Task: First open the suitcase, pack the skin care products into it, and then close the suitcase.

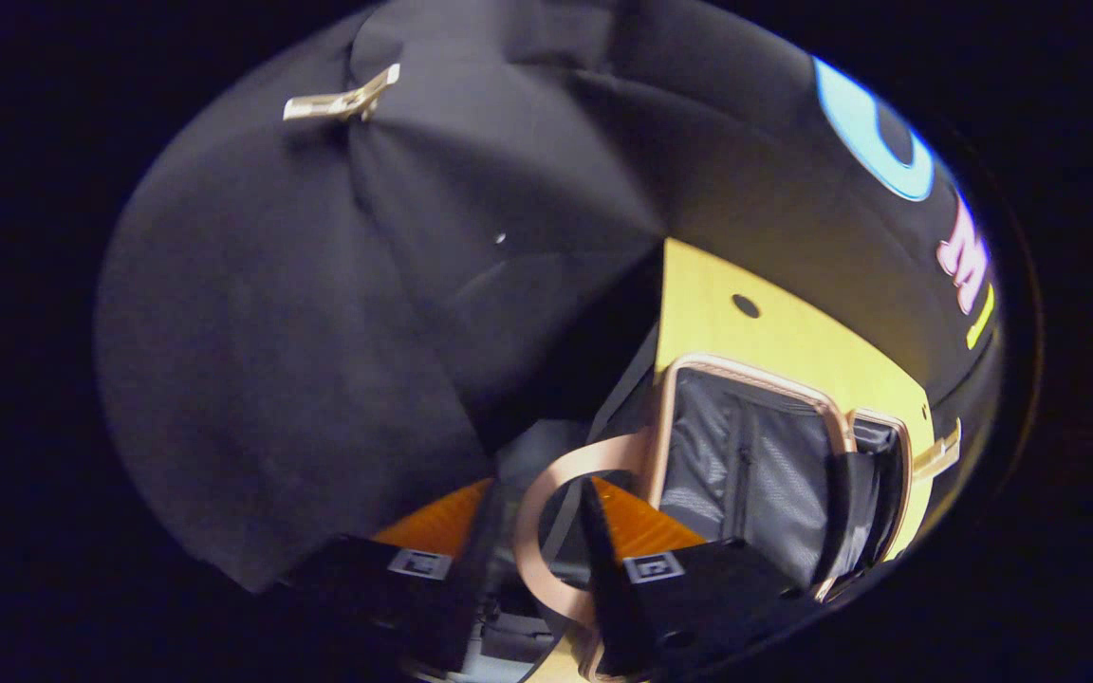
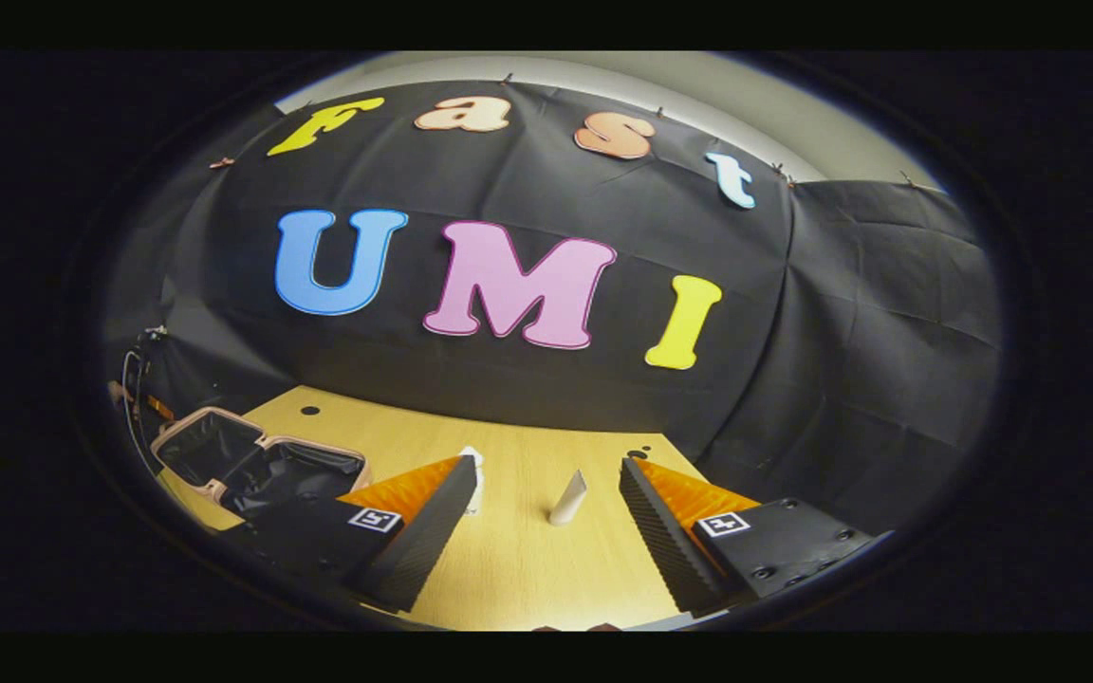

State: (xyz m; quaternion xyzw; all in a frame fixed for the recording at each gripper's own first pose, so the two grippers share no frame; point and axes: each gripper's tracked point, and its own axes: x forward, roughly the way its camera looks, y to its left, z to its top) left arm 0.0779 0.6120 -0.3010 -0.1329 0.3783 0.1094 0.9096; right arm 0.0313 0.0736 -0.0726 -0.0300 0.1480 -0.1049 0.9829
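Wooden table (image 2: 509, 569) bears the open suitcase (image 2: 257, 465) and a leaning white tube (image 2: 568, 498) between the spread right hand-held gripper (image 2: 542, 531).

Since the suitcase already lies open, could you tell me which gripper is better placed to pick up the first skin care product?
Probably the right gripper: it is open, with a white tube standing on the table between its fingers. The left gripper sits by the suitcase.
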